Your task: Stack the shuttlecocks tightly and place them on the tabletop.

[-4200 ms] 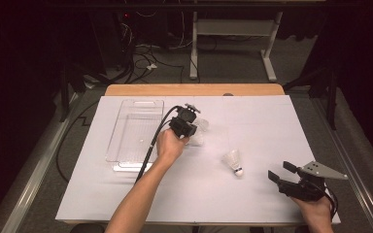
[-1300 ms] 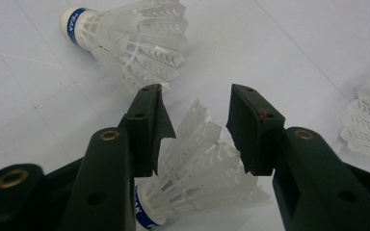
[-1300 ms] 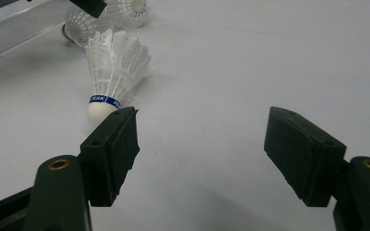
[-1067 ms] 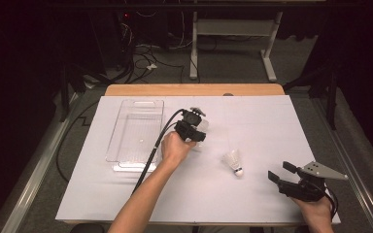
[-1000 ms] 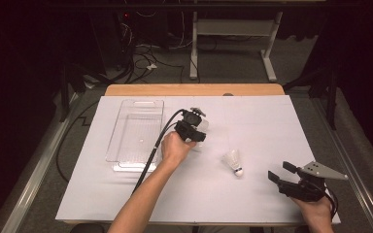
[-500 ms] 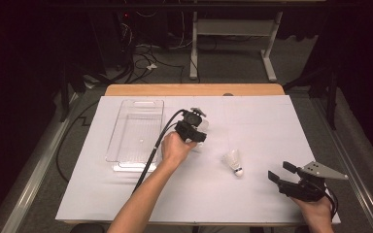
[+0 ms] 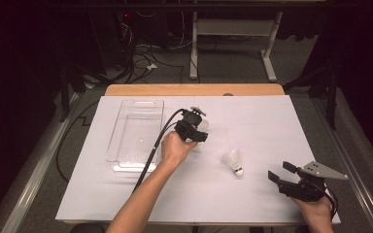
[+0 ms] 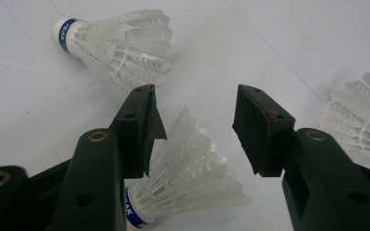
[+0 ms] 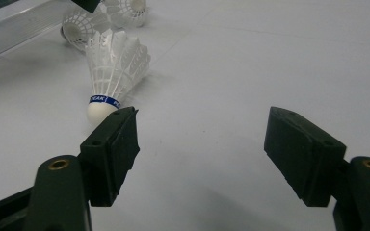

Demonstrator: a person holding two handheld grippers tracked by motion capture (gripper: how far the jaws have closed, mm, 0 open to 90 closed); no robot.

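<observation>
Evidently the left gripper (image 8: 195, 120) hung with jaws spread over a feather shuttlecock (image 8: 183, 180) lying between them, lined up to pinch its skirt, while the right gripper (image 9: 200, 144) rested parted beside another shuttlecock (image 9: 113, 67)

Blue band round the cork of the shuttlecock (image 9: 112, 67) in the right gripper view carries white lettering, reads roughly "PEAK". Same band print on two shuttlecocks in the left gripper view: upper one (image 8: 120, 41) shows "EAK", lower one (image 8: 188, 168) is partly hidden by a jaw, unreadable.
</observation>
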